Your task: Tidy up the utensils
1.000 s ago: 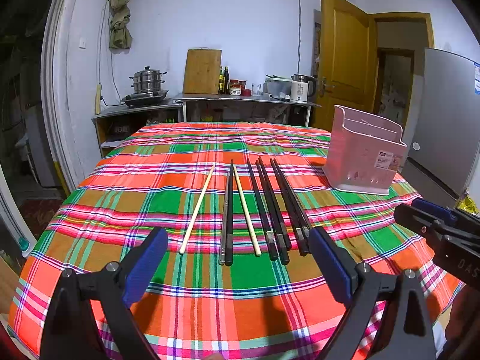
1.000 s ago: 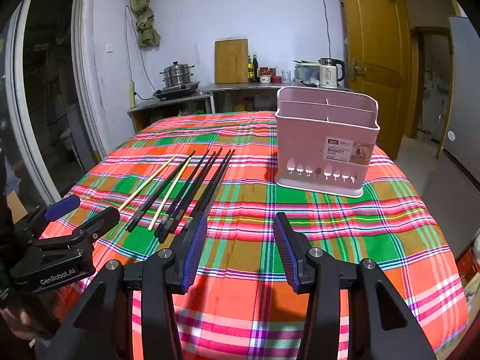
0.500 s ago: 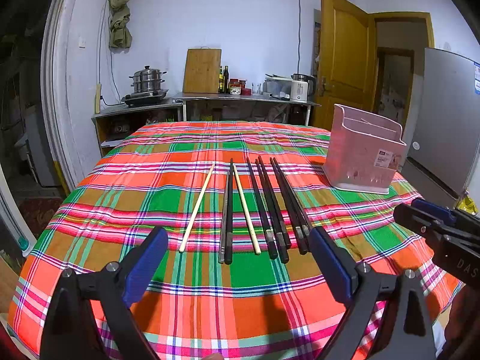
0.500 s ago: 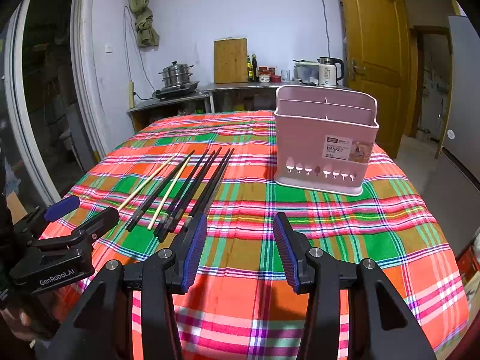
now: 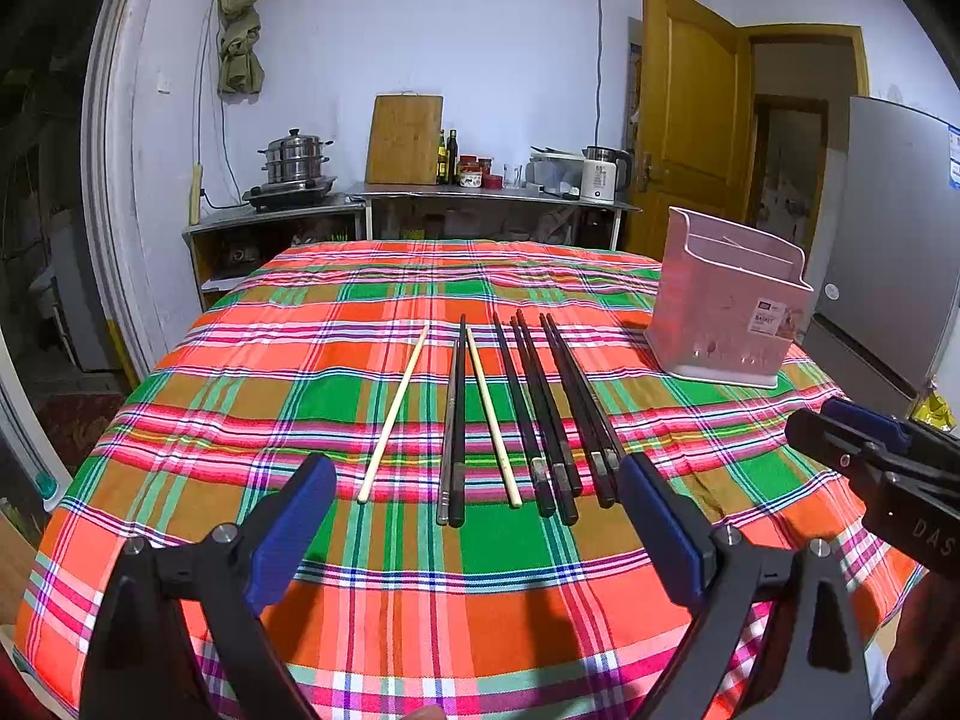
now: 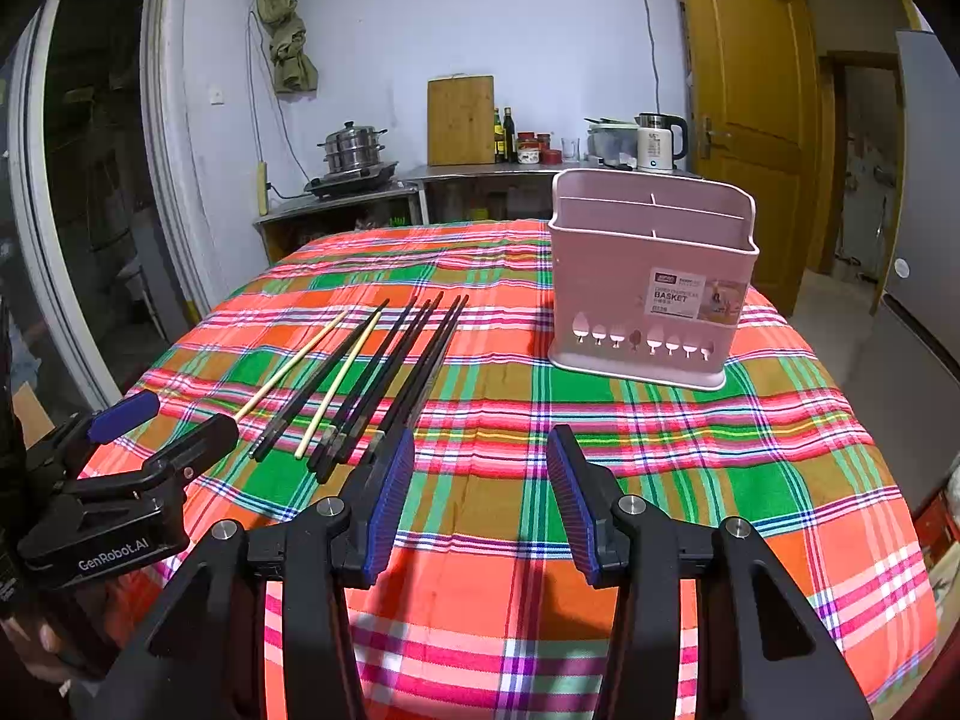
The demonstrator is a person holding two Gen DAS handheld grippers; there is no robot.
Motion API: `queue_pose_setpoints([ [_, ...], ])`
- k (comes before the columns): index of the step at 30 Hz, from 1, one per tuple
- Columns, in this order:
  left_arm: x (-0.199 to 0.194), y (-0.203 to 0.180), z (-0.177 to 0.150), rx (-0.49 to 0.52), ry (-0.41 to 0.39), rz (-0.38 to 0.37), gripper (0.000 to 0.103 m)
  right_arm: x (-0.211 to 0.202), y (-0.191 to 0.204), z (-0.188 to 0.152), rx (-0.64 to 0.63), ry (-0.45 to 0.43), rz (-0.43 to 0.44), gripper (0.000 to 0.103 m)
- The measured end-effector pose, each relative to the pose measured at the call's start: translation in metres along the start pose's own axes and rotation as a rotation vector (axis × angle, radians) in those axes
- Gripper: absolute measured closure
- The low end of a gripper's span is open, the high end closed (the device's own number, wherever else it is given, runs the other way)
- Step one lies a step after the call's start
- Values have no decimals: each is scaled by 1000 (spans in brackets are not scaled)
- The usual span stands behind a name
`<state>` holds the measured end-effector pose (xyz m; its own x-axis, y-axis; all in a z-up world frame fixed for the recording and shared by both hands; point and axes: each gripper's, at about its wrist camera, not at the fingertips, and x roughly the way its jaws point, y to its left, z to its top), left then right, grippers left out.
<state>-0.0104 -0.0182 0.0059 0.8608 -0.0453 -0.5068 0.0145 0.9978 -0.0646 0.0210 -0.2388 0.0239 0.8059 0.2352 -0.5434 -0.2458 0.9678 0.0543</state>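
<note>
**Chopsticks laid out, none yet picked up**

The step in hand is judged to be the first pick from the row of chopsticks (image 5: 516, 414) on the plaid tablecloth (image 5: 360, 600). A good pick is best made at an outer stick, where the fingers can close around one shaft without catching its neighbour; the two pale chopsticks (image 5: 393, 414) on the left of the row are more widely spaced than the dark ones. The thick near ends are the easier part to grip. A stick is then to be carried upright and lowered into one compartment of the pink basket (image 6: 651, 288), which looks empty, though its floor is not fully seen.

The left gripper (image 5: 474, 516) is held wide, with nothing between its blue pads, and the near ends of the chopsticks lie just beyond it, framed between the two fingers but not touched. The right gripper (image 6: 477, 498) is spread less widely, also empty, over bare cloth; the row lies to its left, and the basket stands farther off, slightly to its right, well apart from the chopsticks.
</note>
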Motion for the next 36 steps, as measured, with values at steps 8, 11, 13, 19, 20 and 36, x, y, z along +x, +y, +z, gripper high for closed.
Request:
queue_pose_setpoints([
  [8, 6, 7, 2, 0, 19, -16, 6, 9, 1, 1, 1, 22, 3, 56],
  [11, 12, 11, 4, 5, 40, -26, 7, 16, 3, 3, -1, 36, 13, 56],
  [13, 18, 14, 6, 16, 53, -10, 7, 20, 4, 5, -3, 45, 18, 56],
  [19, 39, 33, 16, 13, 119, 18, 9, 41, 8, 18, 3, 87, 60, 56],
  [20, 43, 36, 18, 10, 131, 22, 9, 46, 10, 21, 3, 95, 73, 56],
  [36, 139, 73, 57, -13, 347, -27, 44, 113, 37, 60, 14, 177, 190, 56],
])
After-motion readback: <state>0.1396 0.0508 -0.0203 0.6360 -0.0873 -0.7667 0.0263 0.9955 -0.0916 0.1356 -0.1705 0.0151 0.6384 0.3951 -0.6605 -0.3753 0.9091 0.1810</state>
